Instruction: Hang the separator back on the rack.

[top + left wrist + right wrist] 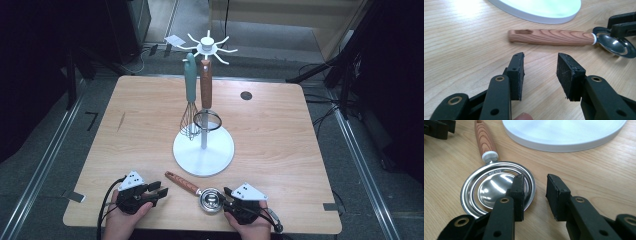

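High view first: the white utensil stand (203, 145) sits mid-table with a teal-handled whisk (190, 95) and a wooden-handled ring-headed tool (206, 95) already hanging from its hooks, so I judge two pieces are up and one is left. That one is the wooden-handled steel strainer spoon (197, 192), lying flat on the table (140, 115) at the near edge, just in front of the stand's base and between my two hands. My left gripper (159, 191) rests on the table to the left of the handle's free end; in the left gripper view its jaws stand partly open with only bare wood between them, and the spoon's handle (551, 37) lies crosswise a little way beyond the tips, not touched. My right gripper (226, 192) sits at the bowl end. In the right gripper view its jaws are also partly open and hold nothing: one black pad (519, 192) hangs over the rim of the steel bowl (496, 187), the other stands over bare table beside it, so the bowl's edge lies roughly in the gap, but I cannot tell whether that pad touches the metal. No grip is made yet. As I read it, what remains is to close on the spoon, lift it, and hang it by the hole at the handle's end on a free hook of the stand, clear of the two utensils already there.
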A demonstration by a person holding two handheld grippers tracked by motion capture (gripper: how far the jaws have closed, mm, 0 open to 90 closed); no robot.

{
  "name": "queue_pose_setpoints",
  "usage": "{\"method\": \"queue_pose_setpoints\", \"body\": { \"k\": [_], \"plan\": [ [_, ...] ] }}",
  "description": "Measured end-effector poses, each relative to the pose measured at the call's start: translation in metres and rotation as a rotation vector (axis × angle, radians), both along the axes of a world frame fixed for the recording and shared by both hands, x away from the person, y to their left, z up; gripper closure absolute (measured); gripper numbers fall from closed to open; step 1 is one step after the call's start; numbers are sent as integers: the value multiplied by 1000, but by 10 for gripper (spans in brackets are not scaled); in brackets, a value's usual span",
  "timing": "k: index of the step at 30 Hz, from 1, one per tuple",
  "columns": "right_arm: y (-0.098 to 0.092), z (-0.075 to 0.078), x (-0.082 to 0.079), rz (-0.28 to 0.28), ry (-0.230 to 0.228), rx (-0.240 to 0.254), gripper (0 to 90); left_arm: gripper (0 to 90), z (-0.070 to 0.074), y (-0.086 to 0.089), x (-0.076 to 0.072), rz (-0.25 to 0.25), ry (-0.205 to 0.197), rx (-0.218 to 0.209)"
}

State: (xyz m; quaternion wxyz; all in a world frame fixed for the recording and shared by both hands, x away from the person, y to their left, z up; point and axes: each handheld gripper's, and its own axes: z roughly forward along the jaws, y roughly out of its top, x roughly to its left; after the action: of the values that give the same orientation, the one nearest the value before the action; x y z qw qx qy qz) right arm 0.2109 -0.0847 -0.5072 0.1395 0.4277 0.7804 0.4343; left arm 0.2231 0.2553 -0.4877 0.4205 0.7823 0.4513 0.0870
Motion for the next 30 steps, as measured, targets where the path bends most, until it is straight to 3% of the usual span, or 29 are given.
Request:
{"method": "queue_pose_setpoints", "body": {
  "k": [10,14,19,30],
  "plan": [
    [-13,2,1,-27,-1,-15,701,572,-1,1,4,31,-5,17],
    [-16,1,0,-30,-8,-20,703,618,-2,-1,7,43,-1,42],
    [-23,0,-1,-45,-12,-17,704,661,-2,-6,12,34,6,35],
    [-38,-1,-7,-88,-12,-13,702,650,-1,-16,19,1,-1,34]
  ]
}}
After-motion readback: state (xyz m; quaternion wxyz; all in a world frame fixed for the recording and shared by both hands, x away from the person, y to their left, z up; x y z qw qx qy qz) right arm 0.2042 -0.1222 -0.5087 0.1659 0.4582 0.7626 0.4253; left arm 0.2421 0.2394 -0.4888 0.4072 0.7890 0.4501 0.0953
